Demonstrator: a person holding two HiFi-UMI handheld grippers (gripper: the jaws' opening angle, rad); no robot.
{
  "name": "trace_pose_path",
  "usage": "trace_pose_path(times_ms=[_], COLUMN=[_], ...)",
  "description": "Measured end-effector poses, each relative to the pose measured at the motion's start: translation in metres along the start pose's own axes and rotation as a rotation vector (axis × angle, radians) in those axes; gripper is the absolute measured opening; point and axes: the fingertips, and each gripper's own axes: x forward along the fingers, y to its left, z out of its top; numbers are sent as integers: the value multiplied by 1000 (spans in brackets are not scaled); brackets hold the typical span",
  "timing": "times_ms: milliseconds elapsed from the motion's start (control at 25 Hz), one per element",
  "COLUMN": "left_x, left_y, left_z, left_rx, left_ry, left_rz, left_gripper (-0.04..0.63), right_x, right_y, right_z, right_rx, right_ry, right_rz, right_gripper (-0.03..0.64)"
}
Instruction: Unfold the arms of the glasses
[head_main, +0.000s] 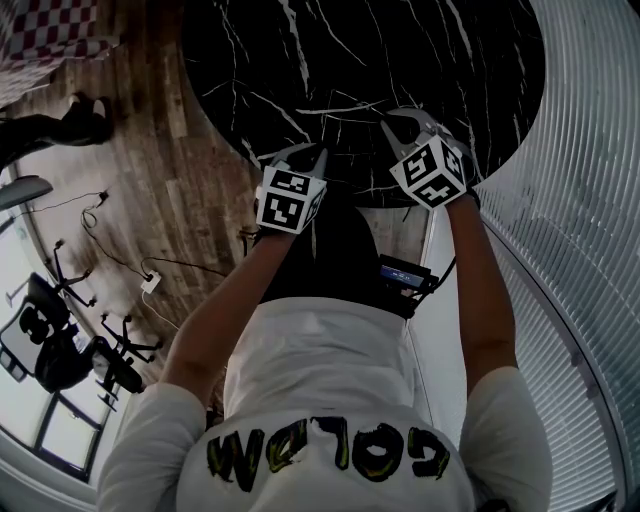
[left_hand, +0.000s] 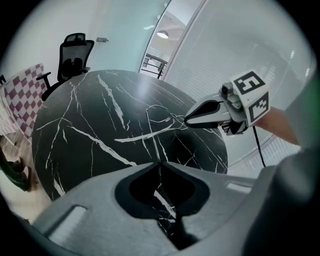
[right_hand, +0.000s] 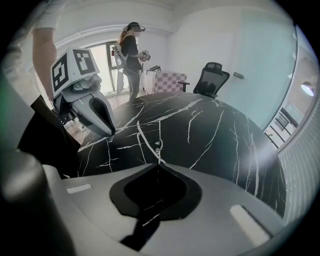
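Observation:
Thin wire-rimmed glasses (left_hand: 161, 111) hang just above the black marble table (left_hand: 75, 130), hard to make out against its white veins. In the head view they are a faint line (head_main: 345, 108) between the two grippers. My left gripper (left_hand: 159, 162) is shut on a thin arm that runs up from its tips. My right gripper (right_hand: 159, 164) is shut on another thin part of the frame, with a small hinge (right_hand: 158, 149) just beyond its tips. Each gripper shows in the other's view: the right (left_hand: 186, 121) and the left (right_hand: 112, 135). Both sit near the table's near edge (head_main: 320, 185).
A black office chair (right_hand: 212, 77) and a checkered cloth (right_hand: 170, 80) stand beyond the table's far side. A person (right_hand: 132, 55) stands farther back. A ribbed glass wall (head_main: 590, 200) curves along the right. Cables (head_main: 150, 280) lie on the wooden floor to the left.

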Motion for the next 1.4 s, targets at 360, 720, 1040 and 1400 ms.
trace_pose_path(times_ms=[360, 720, 1040, 1400], left_x=[-3, -7, -10, -11], left_y=[8, 11, 16, 10], left_z=[0, -3, -4, -3], left_rx=[10, 21, 36, 62], left_ry=[1, 1, -1, -14], left_rz=[21, 33, 49, 21], left_gripper=[20, 20, 20, 27], right_x=[0, -2, -1, -1], right_y=[-1, 2, 2, 2], right_z=[0, -2, -3, -3], right_rx=[1, 2, 4, 18], right_ry=[3, 14, 21, 27], right_rz=[-3, -8, -15, -34], right_gripper=[5, 5, 5, 5])
